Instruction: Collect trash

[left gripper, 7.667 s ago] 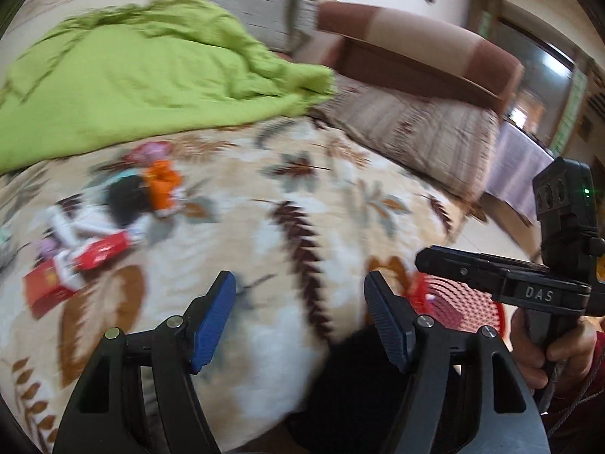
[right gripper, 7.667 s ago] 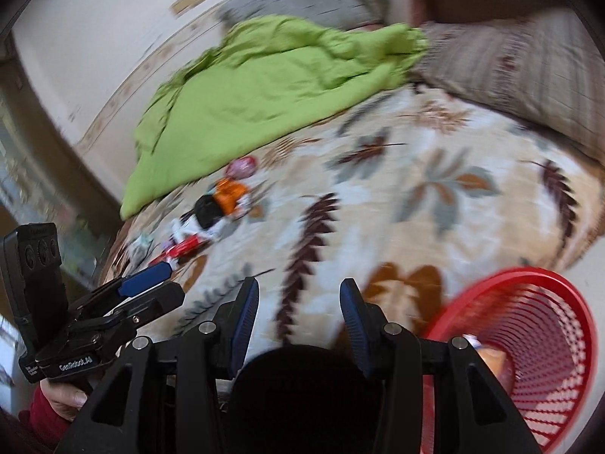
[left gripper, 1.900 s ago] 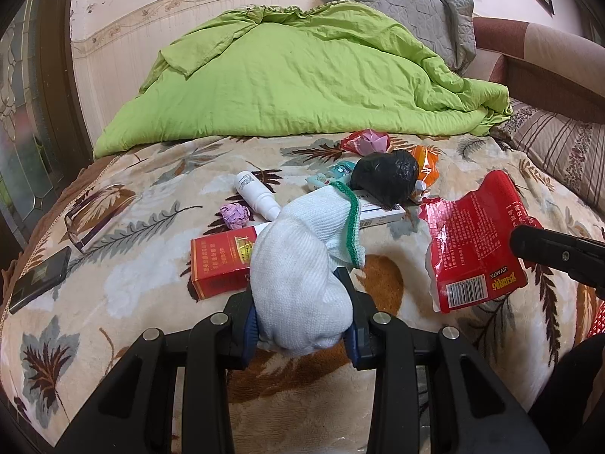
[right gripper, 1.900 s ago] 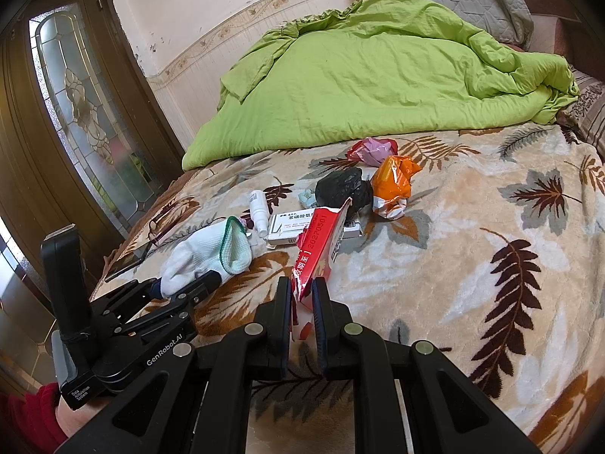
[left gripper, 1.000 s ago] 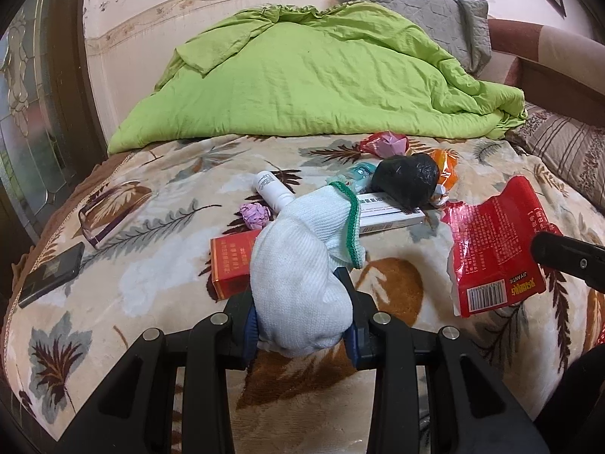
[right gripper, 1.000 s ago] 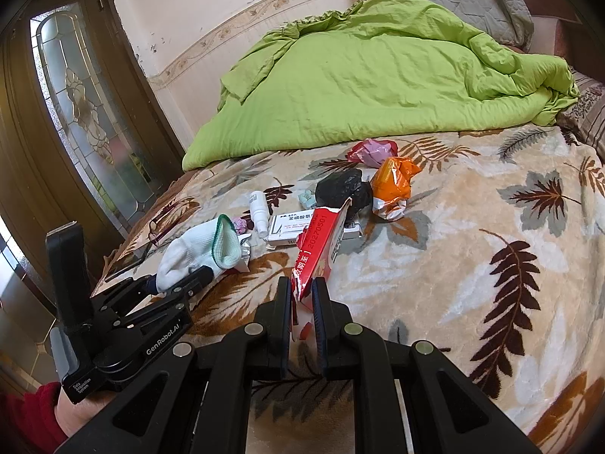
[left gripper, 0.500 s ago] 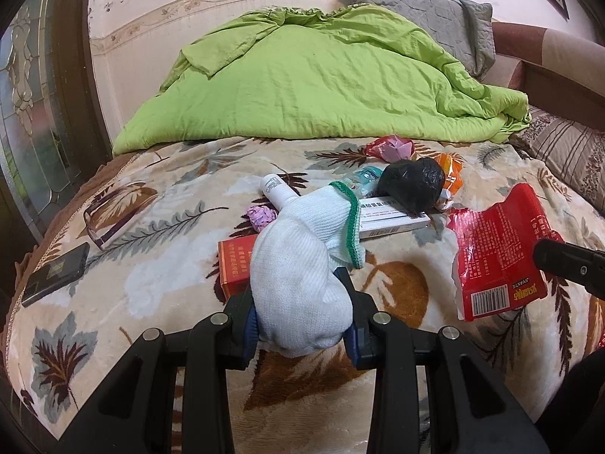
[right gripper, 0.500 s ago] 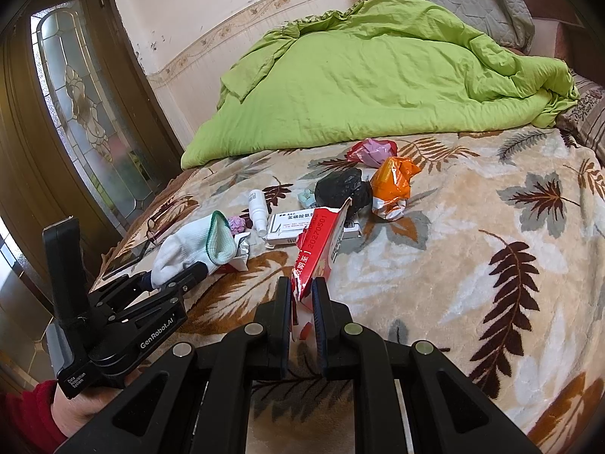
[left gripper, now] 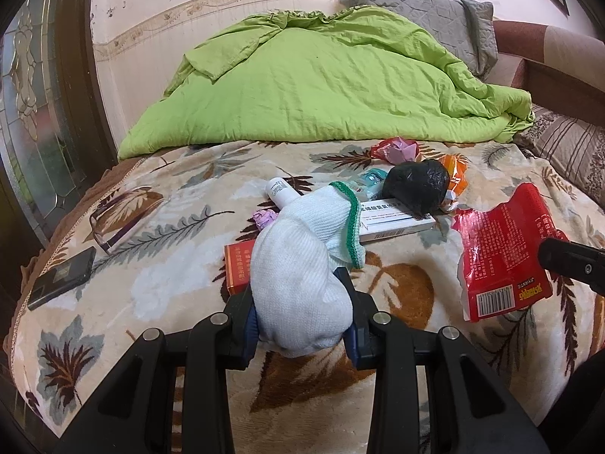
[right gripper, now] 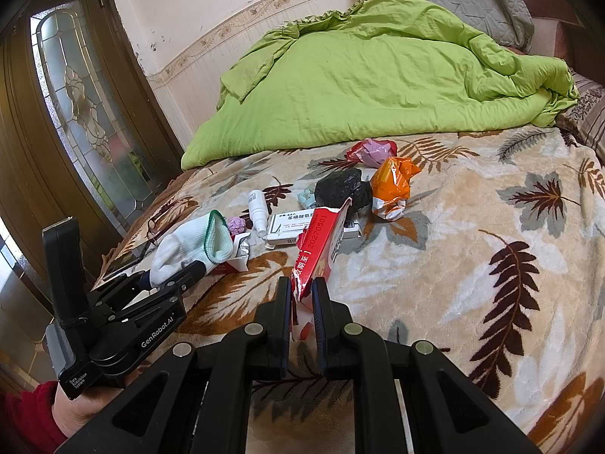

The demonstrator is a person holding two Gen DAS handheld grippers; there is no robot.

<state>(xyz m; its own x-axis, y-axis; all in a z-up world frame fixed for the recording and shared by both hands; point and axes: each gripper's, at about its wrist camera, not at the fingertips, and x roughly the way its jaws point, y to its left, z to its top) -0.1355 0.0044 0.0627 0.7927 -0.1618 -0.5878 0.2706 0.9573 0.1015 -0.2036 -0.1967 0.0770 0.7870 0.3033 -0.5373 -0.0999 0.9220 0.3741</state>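
My left gripper (left gripper: 302,325) clamps a white sock (left gripper: 302,265), cuff pointing away; my right gripper (right gripper: 302,299) pinches a red wrapper (right gripper: 321,246) edge-on, lengthwise ahead.

Was a bedroom in daylight. Held a bed (left gripper: 159,276) under a cream plush blanket (right gripper: 472,227) printed with brown and grey leaves. Carried a crumpled lime-green duvet (left gripper: 321,87) heaped across the far half, against the wall. Had a grey quilted pillow (left gripper: 427,19) propped behind the duvet, and a striped pillow (left gripper: 567,151) at the right edge. Showed a brown and beige padded headboard (left gripper: 548,53) on the right. Stood against a pale pink wall (right gripper: 196,3), scuffed in places, banded by a floral tile border (left gripper: 196,11). Was flanked at left by a dark wooden door (right gripper: 22,151) with leaded patterned glass (right gripper: 90,113), bright from behind.
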